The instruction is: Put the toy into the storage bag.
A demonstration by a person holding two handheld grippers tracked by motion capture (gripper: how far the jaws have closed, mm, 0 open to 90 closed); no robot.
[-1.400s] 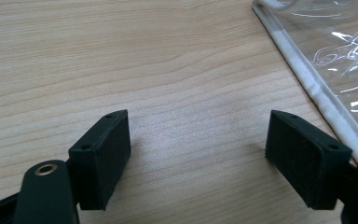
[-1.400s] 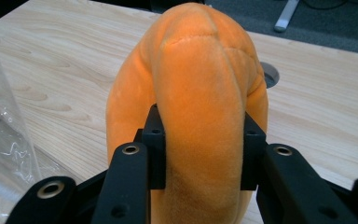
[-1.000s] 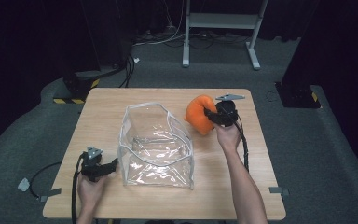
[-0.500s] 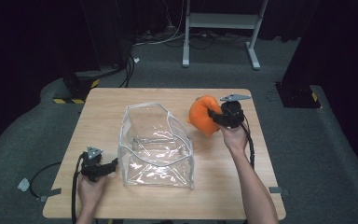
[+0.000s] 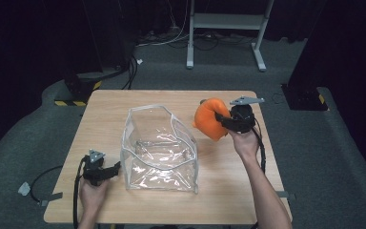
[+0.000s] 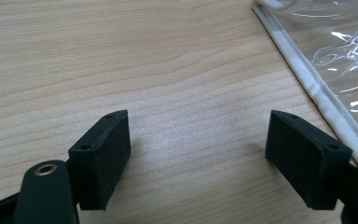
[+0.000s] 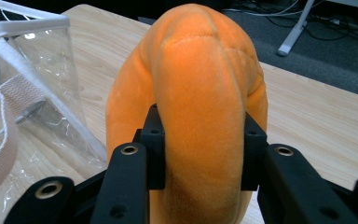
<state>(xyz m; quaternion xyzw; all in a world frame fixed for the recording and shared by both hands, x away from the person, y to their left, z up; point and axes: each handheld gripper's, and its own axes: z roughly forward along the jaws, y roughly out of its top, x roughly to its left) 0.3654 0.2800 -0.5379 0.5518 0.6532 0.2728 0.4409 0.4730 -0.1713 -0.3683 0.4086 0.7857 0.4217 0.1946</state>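
An orange plush pumpkin (image 5: 209, 119) hangs above the table's right side, squeezed between the jaws of my right gripper (image 5: 223, 120). In the right gripper view the pumpkin (image 7: 200, 93) bulges out over the pads (image 7: 154, 149), and my right gripper (image 7: 200, 149) is shut on it. A clear plastic bag (image 5: 159, 148) with white trim stands open at the table's middle, left of the pumpkin. My left gripper (image 5: 115, 168) rests on the table at the bag's lower left corner, open. In the left gripper view my left gripper (image 6: 200, 154) has bare wood between its jaws, with the bag's white edge (image 6: 307, 84) to the right.
The wooden table (image 5: 114, 114) has bare wood at its left and far side. Cables trail from both grippers off the near edge. Beyond the table are a grey floor, a white desk frame (image 5: 226, 33) and black stands.
My right gripper has lifted the orange pumpkin up and slightly toward the bag. The left gripper and the bag have stayed where they were.
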